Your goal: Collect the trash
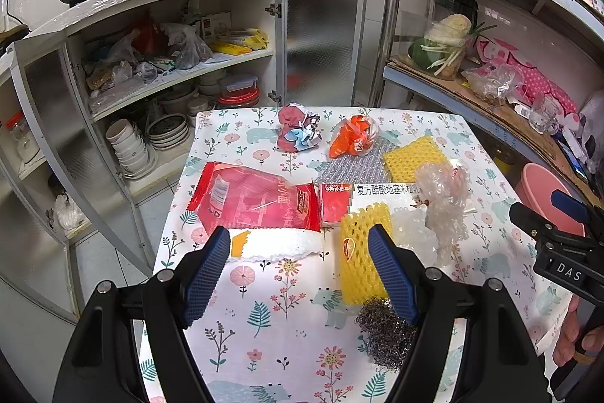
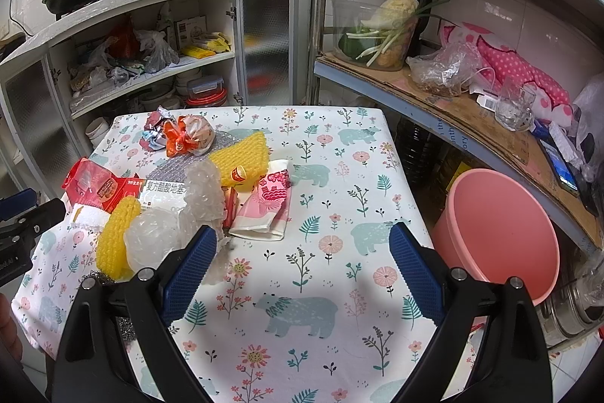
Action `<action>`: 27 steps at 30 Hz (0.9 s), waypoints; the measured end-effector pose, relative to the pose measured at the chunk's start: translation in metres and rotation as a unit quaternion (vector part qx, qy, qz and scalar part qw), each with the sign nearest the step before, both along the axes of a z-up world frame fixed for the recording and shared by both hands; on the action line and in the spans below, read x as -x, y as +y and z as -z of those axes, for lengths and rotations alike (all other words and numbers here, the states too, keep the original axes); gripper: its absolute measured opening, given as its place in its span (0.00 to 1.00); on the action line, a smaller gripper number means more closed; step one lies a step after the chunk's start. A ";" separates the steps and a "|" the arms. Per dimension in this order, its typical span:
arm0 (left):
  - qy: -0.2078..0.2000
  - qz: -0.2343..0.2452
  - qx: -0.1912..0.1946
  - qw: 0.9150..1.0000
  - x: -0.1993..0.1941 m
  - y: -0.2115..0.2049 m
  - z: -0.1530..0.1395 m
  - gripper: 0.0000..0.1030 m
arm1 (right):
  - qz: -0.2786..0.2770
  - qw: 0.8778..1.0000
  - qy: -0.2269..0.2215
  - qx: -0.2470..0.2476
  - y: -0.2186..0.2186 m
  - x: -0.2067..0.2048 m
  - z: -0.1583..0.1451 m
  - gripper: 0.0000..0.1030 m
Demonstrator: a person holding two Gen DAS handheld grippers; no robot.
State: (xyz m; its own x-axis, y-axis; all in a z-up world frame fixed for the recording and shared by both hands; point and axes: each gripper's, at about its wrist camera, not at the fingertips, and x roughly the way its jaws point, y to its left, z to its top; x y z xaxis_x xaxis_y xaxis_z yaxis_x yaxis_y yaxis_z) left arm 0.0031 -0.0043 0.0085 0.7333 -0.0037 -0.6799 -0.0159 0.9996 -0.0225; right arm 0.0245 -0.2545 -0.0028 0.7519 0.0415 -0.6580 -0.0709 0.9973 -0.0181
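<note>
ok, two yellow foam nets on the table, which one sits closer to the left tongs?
The near yellow foam net, upright beside the steel scrubber. The far yellow foam net lies flat beyond the bubble wrap.

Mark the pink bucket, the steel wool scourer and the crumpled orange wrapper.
pink bucket (image 2: 502, 233), right wrist view, on its inner wall.
steel wool scourer (image 1: 385, 335), left wrist view, on its middle.
crumpled orange wrapper (image 1: 351, 136), left wrist view, on its middle.

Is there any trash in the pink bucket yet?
No. The pink bucket beside the table shows only its bare inside in the right wrist view.
</note>
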 end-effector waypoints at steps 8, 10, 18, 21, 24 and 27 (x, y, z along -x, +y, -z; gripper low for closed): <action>0.000 0.001 0.000 1.000 0.000 0.000 0.000 0.72 | 0.000 1.000 0.000 0.000 0.001 0.001 -0.001 0.91; 0.000 0.001 0.000 1.000 0.000 0.000 0.000 0.72 | 0.000 1.000 0.000 0.000 0.001 0.001 0.000 0.91; 0.001 0.002 0.000 1.000 0.001 -0.004 -0.002 0.72 | 0.000 1.000 0.001 -0.001 -0.001 0.000 0.001 0.91; 0.001 0.002 0.000 1.000 0.001 -0.006 -0.003 0.72 | 0.000 1.000 0.001 -0.001 -0.001 0.000 -0.001 0.91; 0.001 0.002 0.000 1.000 0.001 -0.005 -0.001 0.72 | 0.000 1.000 0.002 -0.001 -0.001 0.000 0.000 0.91; 0.002 0.003 0.000 1.000 0.003 -0.006 0.006 0.72 | 0.000 1.000 0.002 -0.001 -0.002 0.000 0.001 0.91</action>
